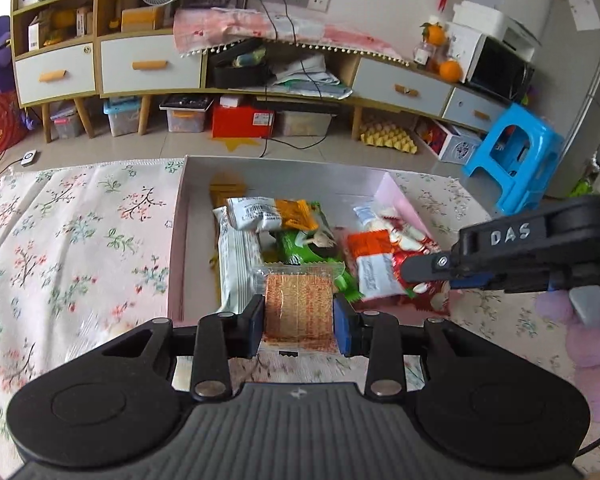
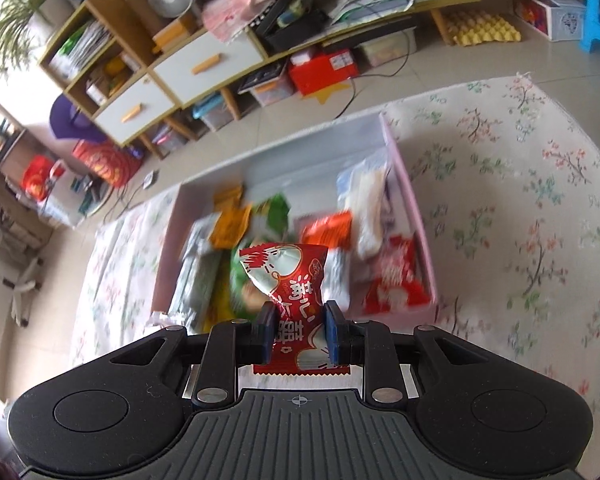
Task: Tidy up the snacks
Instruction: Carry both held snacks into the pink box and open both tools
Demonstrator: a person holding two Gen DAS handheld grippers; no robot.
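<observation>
A pink box on the floral cloth holds several snack packets, and it also shows in the right wrist view. My left gripper is shut on a clear-wrapped brown cracker packet, held over the box's near edge. My right gripper is shut on a red and white snack packet, held above the box's near side. In the left wrist view the right gripper comes in from the right over the box's right side with that red packet under it. The box's contents look blurred in the right wrist view.
The box sits on a table covered with a floral cloth. Beyond it is tiled floor, a low cabinet with drawers and storage boxes beneath, and a blue plastic stool at the right. A purple-gloved hand holds the right gripper.
</observation>
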